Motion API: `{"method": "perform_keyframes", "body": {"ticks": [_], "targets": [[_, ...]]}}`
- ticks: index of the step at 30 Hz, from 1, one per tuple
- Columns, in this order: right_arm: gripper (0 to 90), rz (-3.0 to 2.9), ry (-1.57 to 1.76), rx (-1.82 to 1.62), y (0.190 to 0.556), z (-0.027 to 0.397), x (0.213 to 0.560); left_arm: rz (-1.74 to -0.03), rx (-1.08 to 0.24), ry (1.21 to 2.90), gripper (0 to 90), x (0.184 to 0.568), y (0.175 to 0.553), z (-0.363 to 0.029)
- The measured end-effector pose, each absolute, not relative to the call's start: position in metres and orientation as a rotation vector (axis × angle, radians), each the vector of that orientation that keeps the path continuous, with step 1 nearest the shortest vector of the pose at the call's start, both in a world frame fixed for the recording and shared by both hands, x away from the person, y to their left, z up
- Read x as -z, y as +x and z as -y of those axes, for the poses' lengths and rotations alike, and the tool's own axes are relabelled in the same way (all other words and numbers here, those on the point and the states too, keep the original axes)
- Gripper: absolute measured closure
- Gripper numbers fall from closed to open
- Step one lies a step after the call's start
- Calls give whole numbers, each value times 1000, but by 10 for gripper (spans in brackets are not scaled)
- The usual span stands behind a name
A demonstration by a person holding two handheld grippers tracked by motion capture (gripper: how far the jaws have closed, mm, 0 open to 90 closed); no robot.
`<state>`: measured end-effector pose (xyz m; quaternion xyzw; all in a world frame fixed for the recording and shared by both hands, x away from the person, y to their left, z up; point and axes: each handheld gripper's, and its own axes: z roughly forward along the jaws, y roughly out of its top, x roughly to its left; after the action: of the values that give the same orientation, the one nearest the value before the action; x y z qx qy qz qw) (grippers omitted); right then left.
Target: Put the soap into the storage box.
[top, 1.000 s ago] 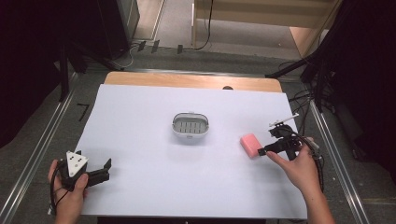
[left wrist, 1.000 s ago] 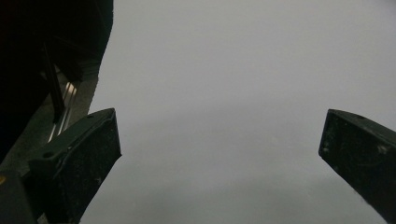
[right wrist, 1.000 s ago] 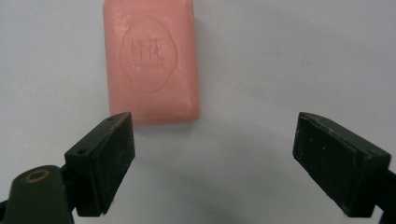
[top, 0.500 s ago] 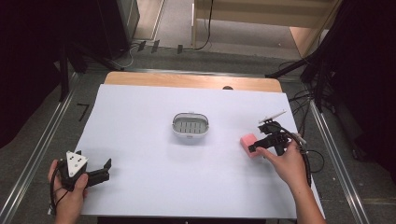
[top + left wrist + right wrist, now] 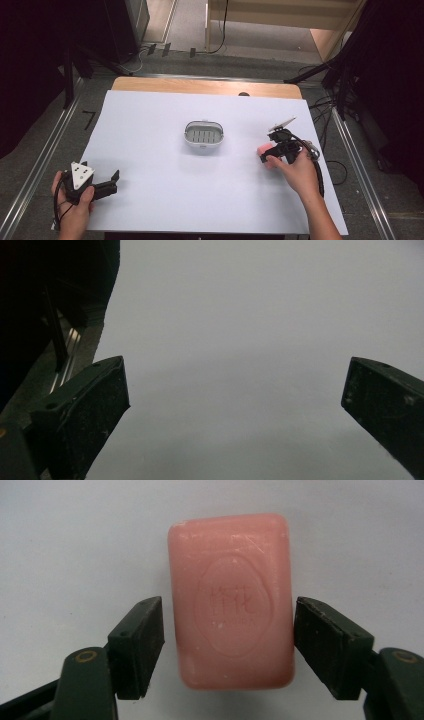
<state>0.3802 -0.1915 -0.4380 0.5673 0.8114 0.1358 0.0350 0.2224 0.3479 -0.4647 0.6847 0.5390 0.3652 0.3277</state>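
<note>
Your right gripper (image 5: 227, 630) has moved onto the pink soap bar (image 5: 231, 600), jaws closing, not yet pressing; grip its long sides—hard, slippery.

The soap (image 5: 231, 600) is a pink rounded bar with an embossed oval stamp. It lies flat on the white table (image 5: 150, 130), near the right edge, about midway along it.

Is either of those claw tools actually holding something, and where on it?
Nearly: the right gripper has just been closing around the pink soap, one jaw at each long side, apparently just at contact. The left gripper is open and holds nothing.
</note>
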Motion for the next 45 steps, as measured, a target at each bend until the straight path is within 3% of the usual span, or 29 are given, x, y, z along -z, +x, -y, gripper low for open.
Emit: {"method": "perform_keyframes", "body": {"ticks": [13,45], "targets": [[371,-2489,1752,-344,384,186,442,-1411,-955,1794,0,465,222,-348],[390,-2491,1695,-307,387,181,447,-1411,-951,1797,0,465,223,-348]]}}
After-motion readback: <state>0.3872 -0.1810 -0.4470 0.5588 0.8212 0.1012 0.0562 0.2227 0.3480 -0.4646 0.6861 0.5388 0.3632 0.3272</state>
